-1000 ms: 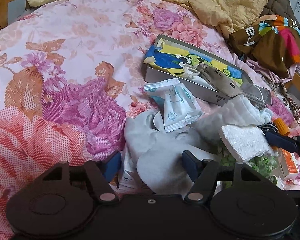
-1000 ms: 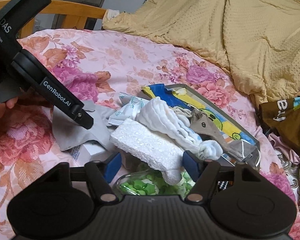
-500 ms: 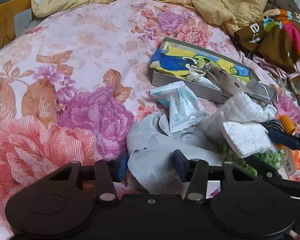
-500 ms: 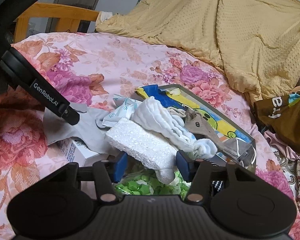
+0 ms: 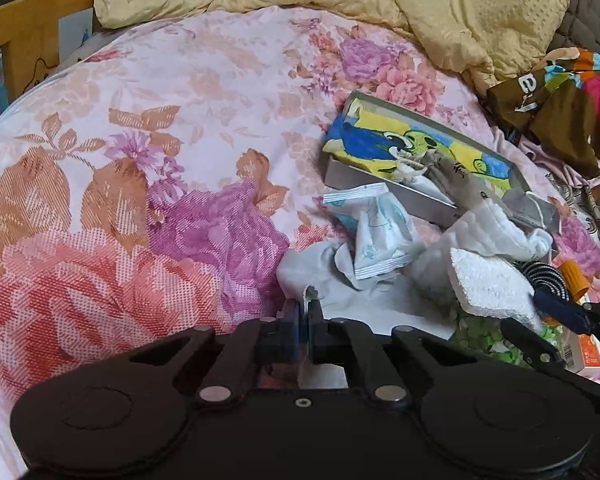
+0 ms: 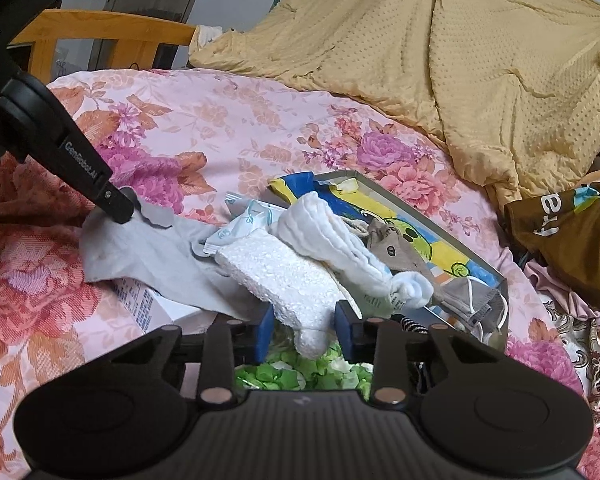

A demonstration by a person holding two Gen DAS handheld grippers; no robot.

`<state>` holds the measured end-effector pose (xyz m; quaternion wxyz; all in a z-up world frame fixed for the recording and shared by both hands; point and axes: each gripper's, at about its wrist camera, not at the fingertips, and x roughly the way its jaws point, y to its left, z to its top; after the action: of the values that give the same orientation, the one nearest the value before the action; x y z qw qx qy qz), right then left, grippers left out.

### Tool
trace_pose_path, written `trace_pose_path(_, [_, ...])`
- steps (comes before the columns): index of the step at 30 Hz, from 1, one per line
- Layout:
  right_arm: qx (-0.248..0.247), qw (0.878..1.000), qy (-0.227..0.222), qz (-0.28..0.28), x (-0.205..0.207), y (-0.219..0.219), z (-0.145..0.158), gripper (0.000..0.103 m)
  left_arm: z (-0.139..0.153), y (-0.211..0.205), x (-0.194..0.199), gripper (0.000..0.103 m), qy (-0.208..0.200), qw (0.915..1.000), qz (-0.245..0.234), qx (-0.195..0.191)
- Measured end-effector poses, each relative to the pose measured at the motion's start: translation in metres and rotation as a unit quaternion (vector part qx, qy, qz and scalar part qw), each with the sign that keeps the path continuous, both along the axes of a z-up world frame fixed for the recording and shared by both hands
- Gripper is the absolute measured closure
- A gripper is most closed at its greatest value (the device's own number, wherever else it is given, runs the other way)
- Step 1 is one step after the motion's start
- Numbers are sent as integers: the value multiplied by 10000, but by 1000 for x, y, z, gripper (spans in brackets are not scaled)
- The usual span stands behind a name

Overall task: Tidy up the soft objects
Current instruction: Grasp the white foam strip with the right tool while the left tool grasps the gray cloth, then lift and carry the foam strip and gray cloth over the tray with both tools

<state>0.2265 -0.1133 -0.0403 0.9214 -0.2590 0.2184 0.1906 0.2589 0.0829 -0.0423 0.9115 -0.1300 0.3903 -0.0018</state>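
Bed: floral pink bedspread fills most of both views; yellow blanket heaped along the top, wooden frame at upper left.
Pile: soft things crowd the lower right of the left wrist view, centre of the right wrist view.
Left gripper: jaws have just been closing; now clenched on a fold of the grey cloth at lower centre.
Right gripper: jaws have just been closing; blue pads now squeeze the lower end of the white sponge.
Risk, cloth: tissue packets lie on top of it; a pull would likely tip or scatter them.
Risk, sponge: rolled white towel leans across it; lifting may drag the towel along or roll it off the pile.
Risk, grip: only the sponge's end is caught; it may bend and slip out.
Container: grey tin box, open, right of centre.
Contents: bright cartoon-print cloth as lining, a small tan drawstring pouch on it; a grey face mask hangs over the near end.
Green bits: in clear wrap under the sponge; kind unclear.
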Motion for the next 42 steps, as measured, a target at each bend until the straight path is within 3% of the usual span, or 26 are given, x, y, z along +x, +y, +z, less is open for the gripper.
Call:
trace_pose_path(10, [-47, 9999, -109, 46, -5, 2, 0, 74, 18, -13, -19, 103, -555, 9965, -441, -436])
trace_pose_path(12, [-51, 9998, -181, 72, -8, 2, 1, 82, 23, -15, -24, 103, -701, 9947, -523, -543])
trace_pose_path(19, [118, 9997, -209, -17, -15, -4, 10, 86, 35, -24, -39, 103, -1056, 9891, -753, -703])
trace_pose_path(26, [955, 9950, 120, -258, -14, -29, 33, 90, 46, -25, -50, 103, -1327, 9809, -945, -1066])
trace_pose_path(34, [2160, 9697, 859, -750, 2, -72, 47, 90, 47, -27, -53, 103, -1352, 9788, -1024, -1151])
trace_pose_path(39, [2410, 9585, 1073, -1079, 17, -88, 41, 89, 45, -25, -50, 103, -1305, 9788, -1002, -1217])
trace_pose_path(42, [2382, 9585, 1031, -1177, 19, -89, 39, 90, 43, -25, -48, 103, -1293, 9788, -1017, -1219])
